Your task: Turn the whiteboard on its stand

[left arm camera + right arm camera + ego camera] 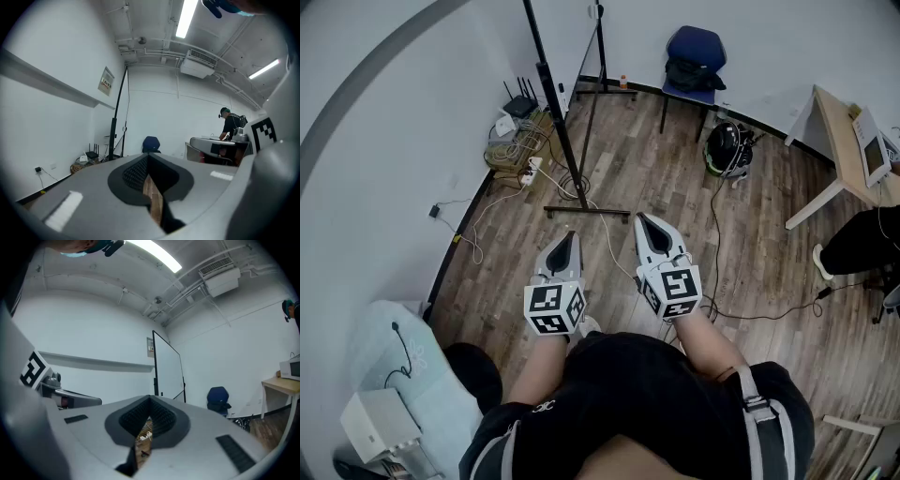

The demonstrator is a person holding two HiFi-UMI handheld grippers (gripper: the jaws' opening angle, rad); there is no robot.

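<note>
The left gripper (567, 246) and right gripper (652, 230) hover side by side above the wooden floor (675, 178), fingers pressed together and holding nothing. The whiteboard (169, 371) stands on its black stand (558, 122) at 12 o'clock, well apart, with a blue chair (694, 56) at 1 o'clock.

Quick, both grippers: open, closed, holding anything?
Left hand-held gripper: closed, holding nothing.
Right hand-held gripper: closed, holding nothing.

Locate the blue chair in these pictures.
In the head view, the blue chair stands at the top, right of centre, against the far wall, between the whiteboard stand and the wooden table.
</note>
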